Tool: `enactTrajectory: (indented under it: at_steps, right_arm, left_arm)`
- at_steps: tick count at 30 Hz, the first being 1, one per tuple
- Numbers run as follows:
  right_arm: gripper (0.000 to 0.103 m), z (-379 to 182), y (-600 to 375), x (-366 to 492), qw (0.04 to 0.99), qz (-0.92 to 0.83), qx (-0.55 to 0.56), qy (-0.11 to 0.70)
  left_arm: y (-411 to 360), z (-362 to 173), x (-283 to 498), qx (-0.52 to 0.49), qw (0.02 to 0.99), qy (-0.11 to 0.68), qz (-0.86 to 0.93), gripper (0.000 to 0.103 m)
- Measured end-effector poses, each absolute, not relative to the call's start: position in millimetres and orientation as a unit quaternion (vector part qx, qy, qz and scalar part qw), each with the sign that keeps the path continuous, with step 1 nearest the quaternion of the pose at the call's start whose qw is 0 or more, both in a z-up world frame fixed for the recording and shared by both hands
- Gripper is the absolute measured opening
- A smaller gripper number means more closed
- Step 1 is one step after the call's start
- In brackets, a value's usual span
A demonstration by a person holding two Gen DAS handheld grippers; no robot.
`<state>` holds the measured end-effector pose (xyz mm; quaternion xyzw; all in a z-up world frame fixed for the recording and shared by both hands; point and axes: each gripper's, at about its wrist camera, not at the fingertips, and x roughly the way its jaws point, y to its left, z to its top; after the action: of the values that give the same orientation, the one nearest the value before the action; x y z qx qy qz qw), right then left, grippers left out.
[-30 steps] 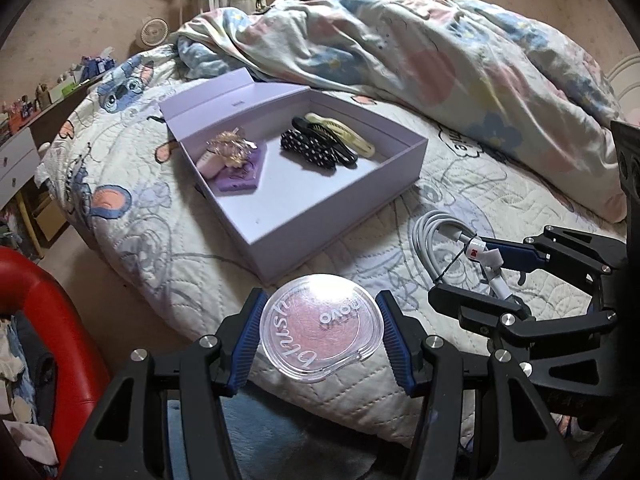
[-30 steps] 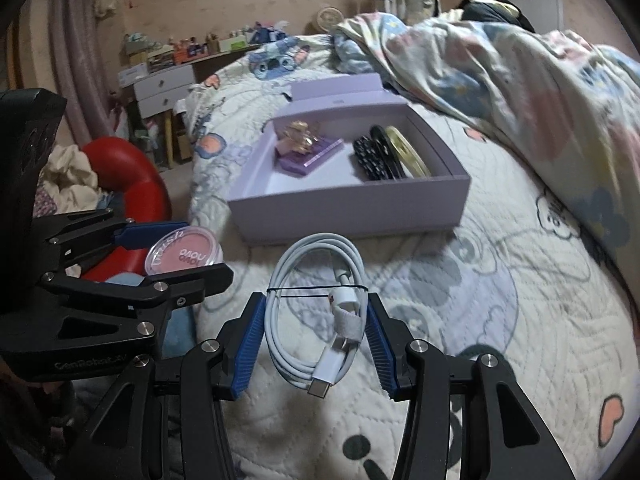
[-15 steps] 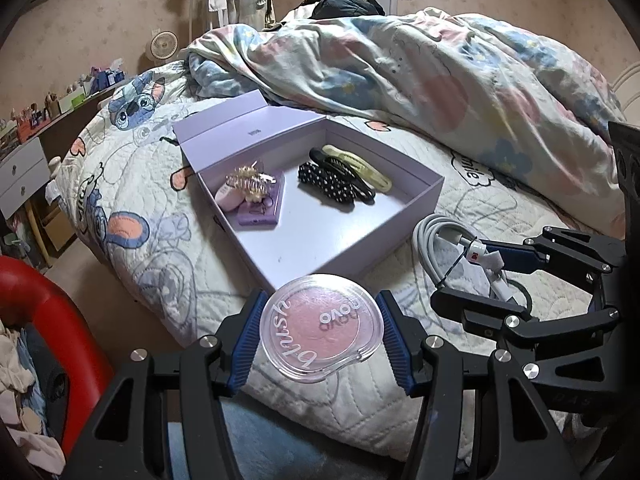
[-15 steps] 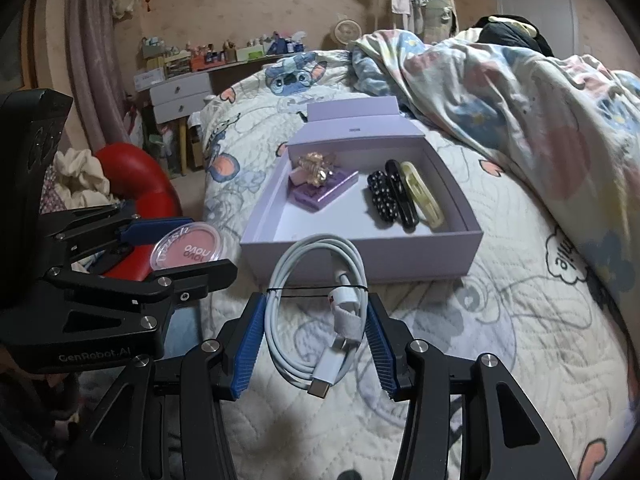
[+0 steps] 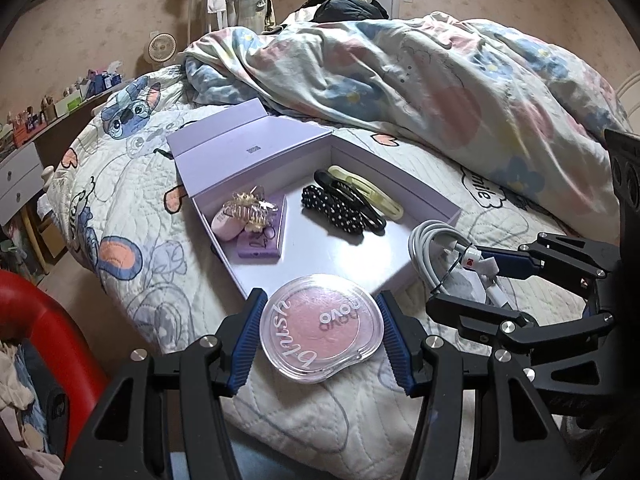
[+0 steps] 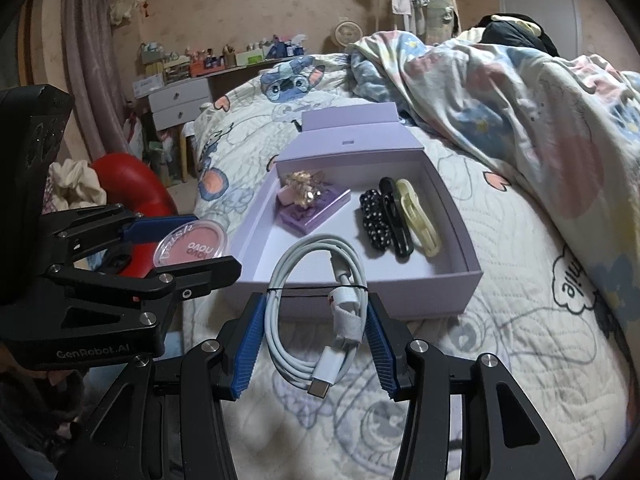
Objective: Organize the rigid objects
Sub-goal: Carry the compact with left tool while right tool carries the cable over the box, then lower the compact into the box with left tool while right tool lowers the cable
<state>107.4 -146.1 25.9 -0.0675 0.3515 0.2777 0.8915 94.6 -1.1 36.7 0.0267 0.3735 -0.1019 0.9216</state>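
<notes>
Jaws of the left gripper [image 5: 322,334] are clenched on the blush compact [image 5: 322,326]; both blue pads [image 5: 249,338] are pressed against its clear rim, and the compact is held clear of the bed [image 5: 132,216]. Jaws of the right gripper [image 6: 316,334] are clenched on the coiled cable [image 6: 316,312], with its connector plug lying between the pads near the jaw roots. Ahead of both sets of jaws, the open lilac box [image 6: 360,296] is seen resting on the bed, its lid folded back on the far side. Inside the box, three hair clips [image 6: 394,218] are laid side by side to the right, and a gold claw clip [image 6: 304,190] is set on a purple case [image 6: 316,210] to the left. Beyond the box, a rumpled duvet [image 5: 440,92] is seen.
</notes>
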Motion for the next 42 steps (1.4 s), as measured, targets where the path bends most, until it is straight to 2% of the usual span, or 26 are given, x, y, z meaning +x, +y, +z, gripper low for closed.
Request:
enactTrajectory:
  at_steps: [22,42]
  right_arm:
    - [0.048,29.1,-138.8,171.4,0.889,0.294,-0.07,0.343]
    - [0.048,4.0,-131.1,213.4,0.875,0.295,-0.078,0.377]
  left_arm:
    - [7.7,35.5,165.2,0.038,0.92,0.379,-0.094,0.055]
    - [9.8,-9.3,212.3,0.021,0.895,0.432,-0.106,0.055]
